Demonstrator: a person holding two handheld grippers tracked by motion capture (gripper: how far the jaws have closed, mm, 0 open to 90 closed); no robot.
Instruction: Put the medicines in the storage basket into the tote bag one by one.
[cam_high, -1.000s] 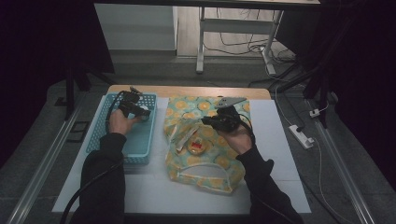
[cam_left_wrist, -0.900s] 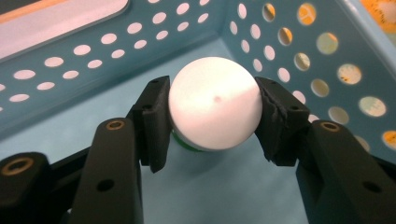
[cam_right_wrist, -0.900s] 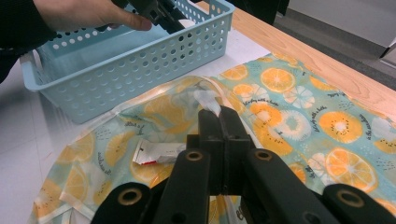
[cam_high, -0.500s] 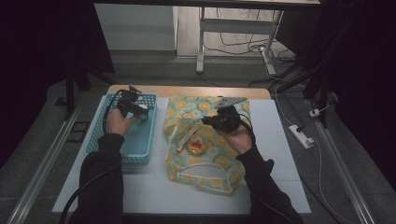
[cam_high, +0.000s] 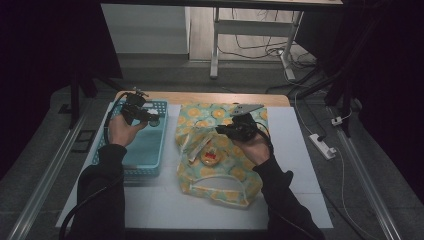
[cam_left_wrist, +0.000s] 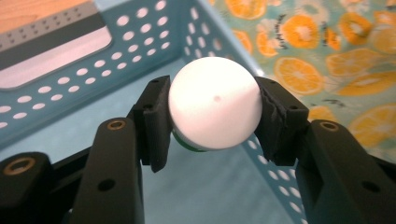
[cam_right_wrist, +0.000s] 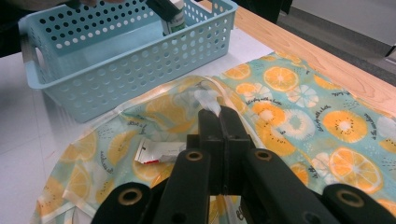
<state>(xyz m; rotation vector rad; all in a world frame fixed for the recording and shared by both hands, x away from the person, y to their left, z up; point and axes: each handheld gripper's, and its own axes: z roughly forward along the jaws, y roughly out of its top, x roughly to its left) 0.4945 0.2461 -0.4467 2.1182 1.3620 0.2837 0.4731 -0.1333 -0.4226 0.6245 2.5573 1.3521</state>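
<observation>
**A:** What have you got in your left gripper (cam_left_wrist: 212, 116)?

**B:** A small white bottle (cam_left_wrist: 214, 103). I look straight at its round white end, and a thin green edge peeks out underneath. My two black pads press on its sides, one on each, so the grip is firm. The jaws have closed a little further on it just now.

**A:** Where is it in the scene?

**B:** Over the light blue perforated basket (cam_high: 145, 150), at its far right corner, raised above the basket floor and not resting on it. In the right gripper view the bottle (cam_right_wrist: 175, 17) shows at the far end of the basket (cam_right_wrist: 116, 56), white with a green label, pinched from above.

**A:** And your right gripper (cam_right_wrist: 218, 122)?

**B:** Its jaws are pressed fully together, side by side. A bit of pale fabric from the orange-slice patterned bag (cam_right_wrist: 299, 116) sits right at their tips; I cannot tell whether it is caught between them. In the high view that gripper (cam_high: 227, 131) hovers over the far part of the bag (cam_high: 220, 165).

**A:** How is the bag lying?

**B:** Spread flat on the white tabletop (cam_high: 300, 165), just right of the basket. Its mouth gapes, and a small white packet (cam_right_wrist: 156, 151) with a red mark shows inside.
</observation>
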